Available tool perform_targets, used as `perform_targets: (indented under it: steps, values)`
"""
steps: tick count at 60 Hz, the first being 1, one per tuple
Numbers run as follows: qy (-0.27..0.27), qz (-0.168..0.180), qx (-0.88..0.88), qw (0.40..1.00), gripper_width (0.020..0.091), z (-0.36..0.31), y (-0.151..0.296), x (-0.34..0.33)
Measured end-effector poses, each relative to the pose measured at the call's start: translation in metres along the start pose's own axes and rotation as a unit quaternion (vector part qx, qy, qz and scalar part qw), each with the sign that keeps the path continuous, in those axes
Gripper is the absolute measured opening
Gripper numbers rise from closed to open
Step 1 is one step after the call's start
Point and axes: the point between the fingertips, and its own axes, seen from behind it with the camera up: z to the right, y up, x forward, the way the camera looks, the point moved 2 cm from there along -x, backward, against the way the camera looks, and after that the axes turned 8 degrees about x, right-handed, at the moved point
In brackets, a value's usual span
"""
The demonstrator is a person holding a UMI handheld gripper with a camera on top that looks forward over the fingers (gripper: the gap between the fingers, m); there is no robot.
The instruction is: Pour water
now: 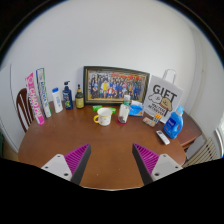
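Observation:
My gripper [112, 160] hangs open over the near part of a round brown wooden table [100, 140], with nothing between its two pink-padded fingers [72, 160]. Well beyond the fingers, near the table's middle back, a pale yellow mug [103, 116] stands with its handle to the left. Right of the mug stands a clear bottle or cup [124, 111] next to a blue plate [135, 108].
A framed group photo [115, 85] leans at the back wall. Left of it stand several bottles [66, 96] and a pink box [35, 95]. A white gift bag [163, 98], a blue jug [174, 124] and a remote [162, 136] sit at the right. Chairs [22, 105] flank the table.

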Motion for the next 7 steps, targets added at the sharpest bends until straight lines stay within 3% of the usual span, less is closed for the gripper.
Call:
perform_targets:
  steps: [7]
  values:
    - [0.0, 0.002, 0.002, 1.0, 0.0853, 0.0058, 0.0006, -0.0072]
